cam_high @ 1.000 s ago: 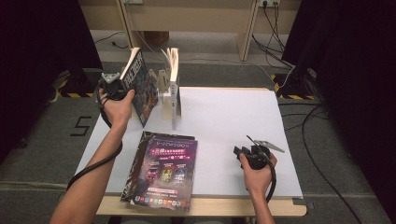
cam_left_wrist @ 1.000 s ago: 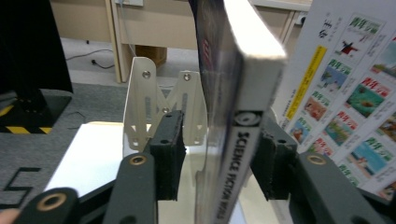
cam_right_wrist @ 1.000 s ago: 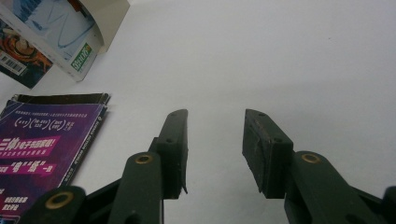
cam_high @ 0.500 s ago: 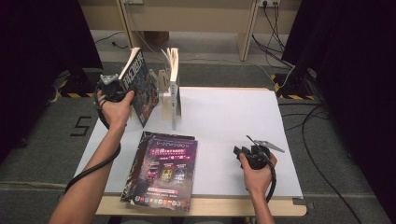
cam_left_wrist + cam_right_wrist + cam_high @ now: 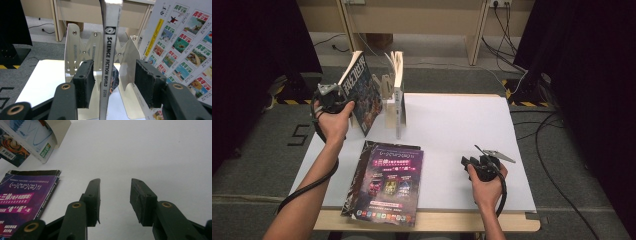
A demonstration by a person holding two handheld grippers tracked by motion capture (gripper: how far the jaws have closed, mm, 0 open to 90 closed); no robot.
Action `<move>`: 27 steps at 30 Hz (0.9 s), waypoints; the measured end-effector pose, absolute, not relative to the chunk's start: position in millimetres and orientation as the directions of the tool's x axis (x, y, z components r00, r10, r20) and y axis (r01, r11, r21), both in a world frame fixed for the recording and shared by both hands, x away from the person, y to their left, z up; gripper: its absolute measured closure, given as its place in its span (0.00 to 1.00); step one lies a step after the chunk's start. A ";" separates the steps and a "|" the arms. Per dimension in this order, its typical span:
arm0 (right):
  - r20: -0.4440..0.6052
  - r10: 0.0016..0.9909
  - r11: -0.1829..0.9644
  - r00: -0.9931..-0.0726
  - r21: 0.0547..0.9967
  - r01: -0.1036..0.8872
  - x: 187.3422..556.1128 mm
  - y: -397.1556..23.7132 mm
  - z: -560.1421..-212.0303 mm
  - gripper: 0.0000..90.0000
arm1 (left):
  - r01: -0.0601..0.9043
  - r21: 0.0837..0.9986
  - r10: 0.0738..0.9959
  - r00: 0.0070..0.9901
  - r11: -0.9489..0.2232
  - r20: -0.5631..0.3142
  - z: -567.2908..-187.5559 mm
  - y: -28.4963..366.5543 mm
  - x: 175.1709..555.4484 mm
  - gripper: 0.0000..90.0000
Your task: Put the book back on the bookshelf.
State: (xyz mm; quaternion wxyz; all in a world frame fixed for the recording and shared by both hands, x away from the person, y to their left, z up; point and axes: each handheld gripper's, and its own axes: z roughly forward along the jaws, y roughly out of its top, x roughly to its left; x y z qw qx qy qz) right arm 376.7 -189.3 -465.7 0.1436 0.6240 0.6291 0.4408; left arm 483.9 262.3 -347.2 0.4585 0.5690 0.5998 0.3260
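A dark magazine [image 5: 362, 85] stands tilted at the left of a metal book rack [image 5: 387, 87]. My left gripper [image 5: 343, 100] is at its edge. In the left gripper view the spine [image 5: 109, 50], lettered SCIENCE FICTION WORLD, runs upright between the two pads [image 5: 85, 80] with a gap on each side. The jaws have just been opening, so this gripper [image 5: 116, 76] is open around the magazine. My right gripper [image 5: 469, 162] rests on the white table [image 5: 452, 125] at the front right, open with nothing between its fingers [image 5: 115, 195].
A white-covered magazine [image 5: 398, 92] stands on the rack's right side; its back cover with several small pictures [image 5: 185, 40] is close by the right pad. A stack of purple magazines [image 5: 387, 182] lies flat at the front, left of the right gripper [image 5: 22, 202].
In the high view the left hand and the tilted magazine keep almost the same place. The right hand has not moved.
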 end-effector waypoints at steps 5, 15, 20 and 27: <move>0.368 0.912 -0.166 -0.180 0.734 0.659 376.4 -189.4 -465.5 0.67 | 0.387 0.913 0.982 0.076 0.133 -0.175 -349.8 260.6 478.7 0.52; 0.355 0.915 -0.149 -0.193 0.741 0.655 376.8 -187.8 -465.3 0.67 | 0.410 0.903 0.979 0.089 0.133 -0.184 -359.6 259.1 470.8 0.51; 0.352 0.915 -0.147 -0.195 0.744 0.652 377.0 -187.1 -464.8 0.67 | 0.422 0.896 0.974 0.104 0.140 -0.201 -364.9 259.1 464.2 0.51; 0.352 0.913 -0.139 -0.207 0.744 0.653 377.3 -182.6 -462.4 0.67 | 0.462 0.879 0.974 0.122 0.116 -0.193 -377.5 260.4 454.1 0.51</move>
